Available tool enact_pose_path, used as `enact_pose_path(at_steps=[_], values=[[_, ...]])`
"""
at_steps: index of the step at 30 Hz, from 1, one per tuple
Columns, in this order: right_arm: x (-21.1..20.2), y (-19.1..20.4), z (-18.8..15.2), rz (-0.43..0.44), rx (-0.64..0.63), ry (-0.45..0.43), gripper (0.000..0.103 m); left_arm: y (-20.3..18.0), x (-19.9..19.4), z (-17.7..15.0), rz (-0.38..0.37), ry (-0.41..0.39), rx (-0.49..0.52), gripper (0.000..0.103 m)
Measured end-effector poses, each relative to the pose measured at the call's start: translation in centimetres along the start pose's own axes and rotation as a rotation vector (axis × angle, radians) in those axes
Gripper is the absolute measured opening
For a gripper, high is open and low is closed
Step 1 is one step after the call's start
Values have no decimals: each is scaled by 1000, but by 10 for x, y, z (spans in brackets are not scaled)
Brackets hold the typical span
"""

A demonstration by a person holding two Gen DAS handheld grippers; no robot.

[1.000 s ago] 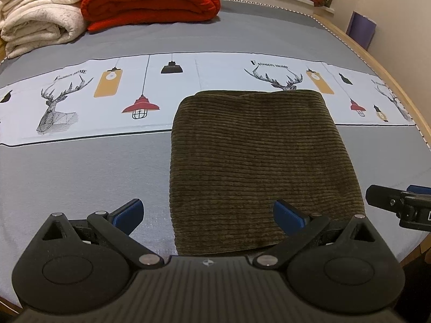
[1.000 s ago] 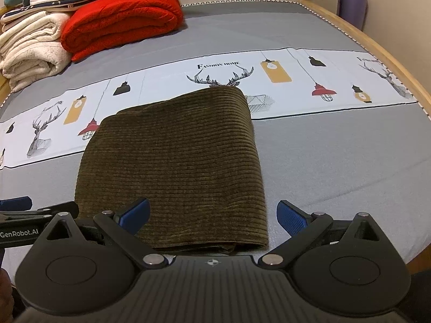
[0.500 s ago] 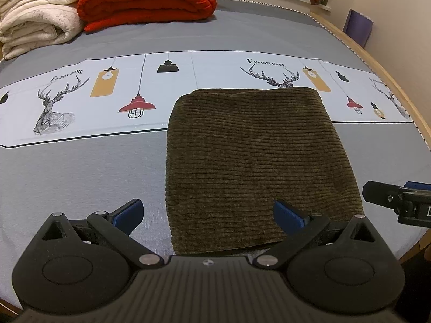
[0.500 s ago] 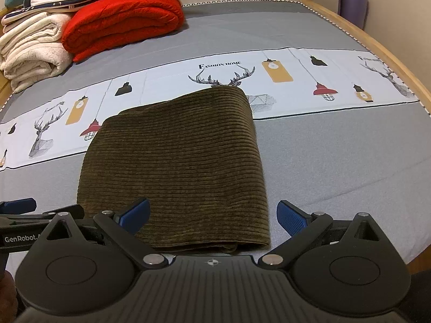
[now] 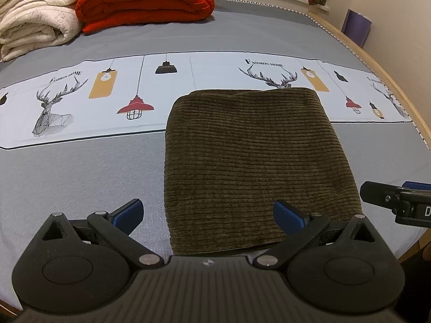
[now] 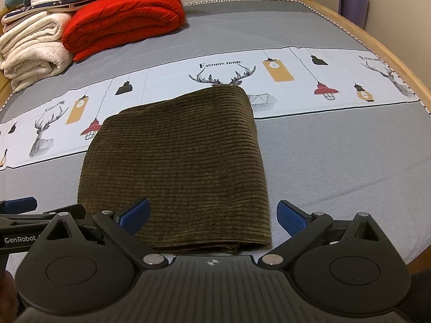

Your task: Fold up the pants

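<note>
pants point(image 5: 250, 161): folded flat, long axis pointing away | both hand-held grippers point(image 5: 207, 215) point(image 6: 212, 216): spread wide, empty

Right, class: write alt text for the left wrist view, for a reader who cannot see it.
Folded olive corduroy pants lie flat on a grey bed with a white deer-and-lamp printed band. The open left hand-held gripper hovers at their near edge, holding nothing. The right hand-held gripper pokes in at right; red and cream blankets sit stacked at the far end.
</note>
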State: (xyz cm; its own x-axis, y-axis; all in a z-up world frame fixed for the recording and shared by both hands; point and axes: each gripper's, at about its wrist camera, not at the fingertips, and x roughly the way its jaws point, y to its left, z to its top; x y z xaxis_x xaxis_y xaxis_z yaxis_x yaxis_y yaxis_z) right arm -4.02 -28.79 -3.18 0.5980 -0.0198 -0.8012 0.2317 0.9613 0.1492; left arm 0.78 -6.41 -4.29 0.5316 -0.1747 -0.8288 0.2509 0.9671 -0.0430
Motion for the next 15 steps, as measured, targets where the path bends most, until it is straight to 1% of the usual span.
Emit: enact_pose_path(at_steps=[15], values=[[0,0,-1,0,0,1,100,-3,0,0,-5,-7,13,103]])
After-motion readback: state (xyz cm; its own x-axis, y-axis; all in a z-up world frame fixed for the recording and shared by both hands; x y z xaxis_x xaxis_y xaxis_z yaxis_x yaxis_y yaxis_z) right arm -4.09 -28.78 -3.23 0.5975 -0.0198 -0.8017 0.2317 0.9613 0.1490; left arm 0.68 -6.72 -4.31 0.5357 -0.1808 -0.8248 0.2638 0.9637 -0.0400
